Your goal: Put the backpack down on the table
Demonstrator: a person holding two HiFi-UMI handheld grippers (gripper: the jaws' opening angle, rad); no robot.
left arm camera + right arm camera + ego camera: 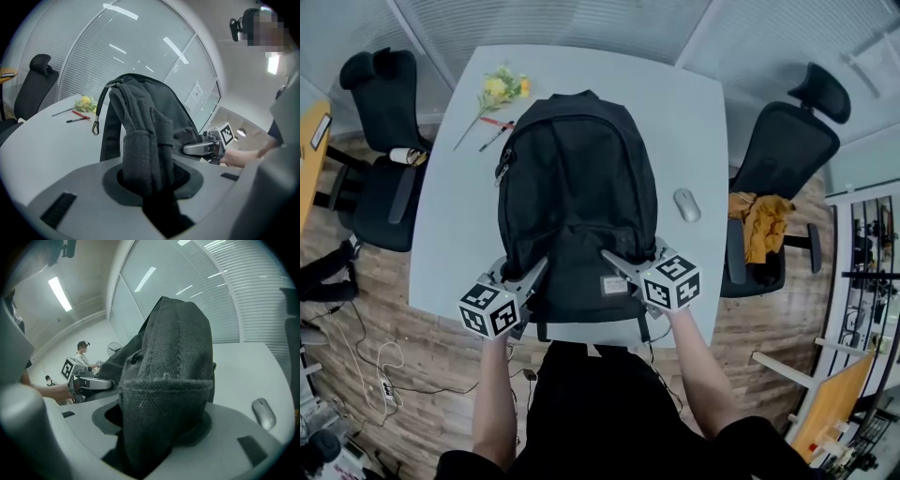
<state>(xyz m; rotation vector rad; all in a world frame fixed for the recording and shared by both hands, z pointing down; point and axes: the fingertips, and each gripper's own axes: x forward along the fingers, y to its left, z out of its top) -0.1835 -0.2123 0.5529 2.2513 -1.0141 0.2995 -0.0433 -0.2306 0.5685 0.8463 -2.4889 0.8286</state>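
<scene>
A black backpack [577, 187] lies over the white table [694, 122], its top toward the far edge and its front face up. My left gripper [534, 272] is shut on the pack's near left corner, with dark fabric [145, 154] bunched between the jaws. At the near right corner, my right gripper [614, 258] is shut on a thick fold of the pack [164, 394]. Each gripper view shows the other gripper across the pack: the right gripper [206, 147] and the left gripper [86, 383]. A zipper pull [95, 127] hangs down toward the tabletop. How much of the pack rests on the table is unclear.
Yellow flowers [502, 89], a red pen [497, 123] and a black pen [494, 139] lie at the far left of the table. A grey mouse [686, 204] sits right of the pack. Black office chairs [380, 141] [792, 141] flank the table; the right one holds an orange cloth [761, 225].
</scene>
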